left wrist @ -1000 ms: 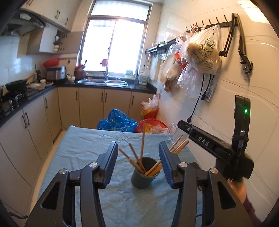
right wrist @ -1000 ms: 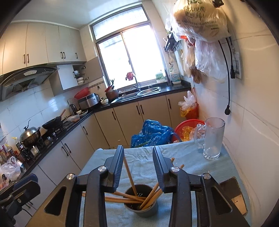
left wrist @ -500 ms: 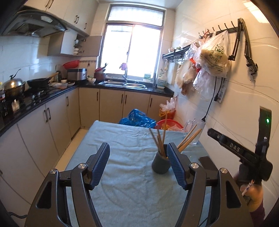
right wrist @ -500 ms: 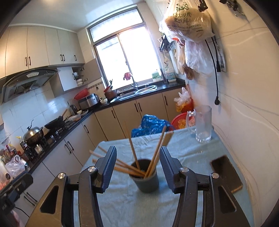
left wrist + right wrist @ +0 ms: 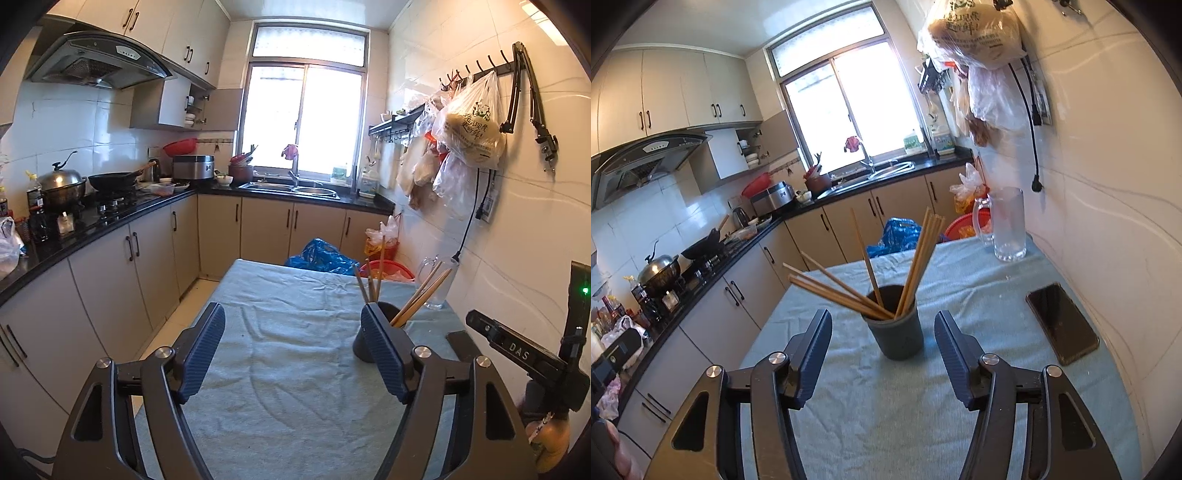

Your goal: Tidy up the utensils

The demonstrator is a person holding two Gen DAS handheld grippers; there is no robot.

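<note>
Toward the right edge of the cloth-covered desk [image 5: 960, 424], the dark grey round cup [image 5: 897, 332] is standing upright, holding the long wooden chopsticks [image 5: 916, 266] fanned out. I am keeping both the right tongs [image 5: 882, 354] and left tongs [image 5: 295, 350] spread wide and empty, judging everything gathered.

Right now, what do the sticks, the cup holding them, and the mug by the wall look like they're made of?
Chopsticks: likely bamboo or wood, pale tan and matte.
Cup: opaque dark grey with a dull finish; plastic or ceramic, hard to tell.
Mug: clear glass by the look, see-through with a handle, though clear plastic is possible.
</note>
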